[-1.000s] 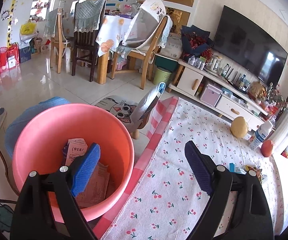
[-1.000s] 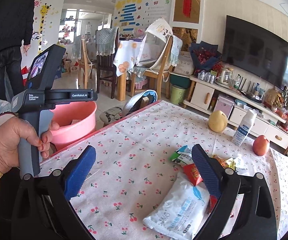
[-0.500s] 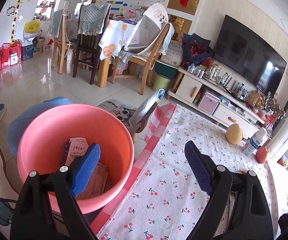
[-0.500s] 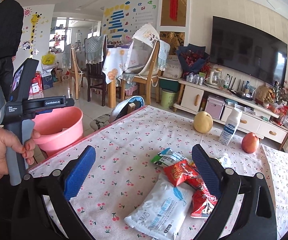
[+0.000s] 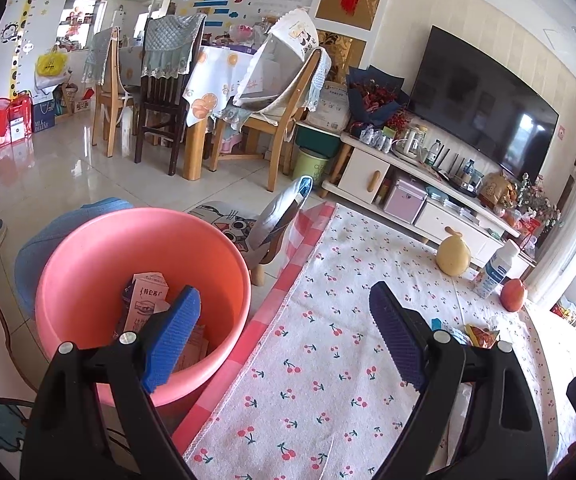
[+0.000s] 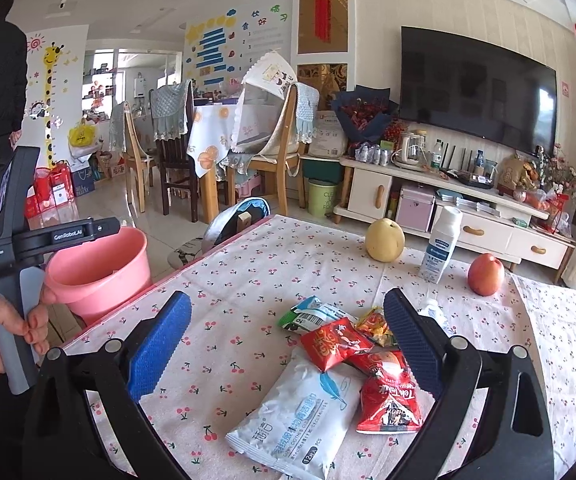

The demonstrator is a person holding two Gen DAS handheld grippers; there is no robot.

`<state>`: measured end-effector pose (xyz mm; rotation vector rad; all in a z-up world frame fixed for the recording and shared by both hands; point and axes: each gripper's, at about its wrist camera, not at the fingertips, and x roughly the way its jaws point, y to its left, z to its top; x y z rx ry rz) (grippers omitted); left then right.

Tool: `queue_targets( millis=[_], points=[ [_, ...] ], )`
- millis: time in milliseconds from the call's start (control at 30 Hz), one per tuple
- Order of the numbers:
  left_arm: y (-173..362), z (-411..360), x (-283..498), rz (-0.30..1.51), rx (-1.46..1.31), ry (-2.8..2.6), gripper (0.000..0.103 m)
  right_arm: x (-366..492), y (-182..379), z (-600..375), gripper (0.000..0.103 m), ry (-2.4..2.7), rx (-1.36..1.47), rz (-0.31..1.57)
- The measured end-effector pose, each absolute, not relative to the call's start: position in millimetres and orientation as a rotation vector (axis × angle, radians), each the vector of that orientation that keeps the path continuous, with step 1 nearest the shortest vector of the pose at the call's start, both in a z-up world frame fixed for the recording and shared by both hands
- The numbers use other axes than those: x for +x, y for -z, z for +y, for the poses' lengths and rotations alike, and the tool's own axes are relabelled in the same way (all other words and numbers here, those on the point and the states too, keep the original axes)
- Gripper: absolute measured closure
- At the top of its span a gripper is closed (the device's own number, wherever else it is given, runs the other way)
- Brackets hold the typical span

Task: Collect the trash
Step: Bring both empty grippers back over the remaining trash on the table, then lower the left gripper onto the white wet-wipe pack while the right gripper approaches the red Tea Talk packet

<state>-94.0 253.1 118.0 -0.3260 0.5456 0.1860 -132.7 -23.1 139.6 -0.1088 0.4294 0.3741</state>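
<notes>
A white wet-wipe pack (image 6: 300, 416) with blue print is lying flat on the cherry-print tablecloth (image 6: 247, 280), its long axis running diagonally from near-left to far-right. Two red snack packets (image 6: 336, 344) and a green-and-white wrapper (image 6: 312, 314) are crowding its far end. The right gripper (image 6: 288, 344) is hovering above them, jaws wide, gripping nothing. The left gripper (image 5: 283, 336) is gaping empty beside the pink bucket (image 5: 87, 256), where a milk carton (image 5: 145, 300) is sitting.
</notes>
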Motion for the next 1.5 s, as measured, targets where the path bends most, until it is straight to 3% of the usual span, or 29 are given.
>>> queue_targets(
  millis=[1000,1500],
  points=[
    [-114.0,241.6,-99.4,0.559,-0.306,-0.147,0.016,-136.8,-146.1,-50.4,0.007,-0.32,-0.062,0.428],
    [-119.3,190.7,-98.4,0.565,-0.169,0.007,0.016,-126.0,-135.3,-71.0,0.007,-0.303,-0.058,0.498]
  ],
)
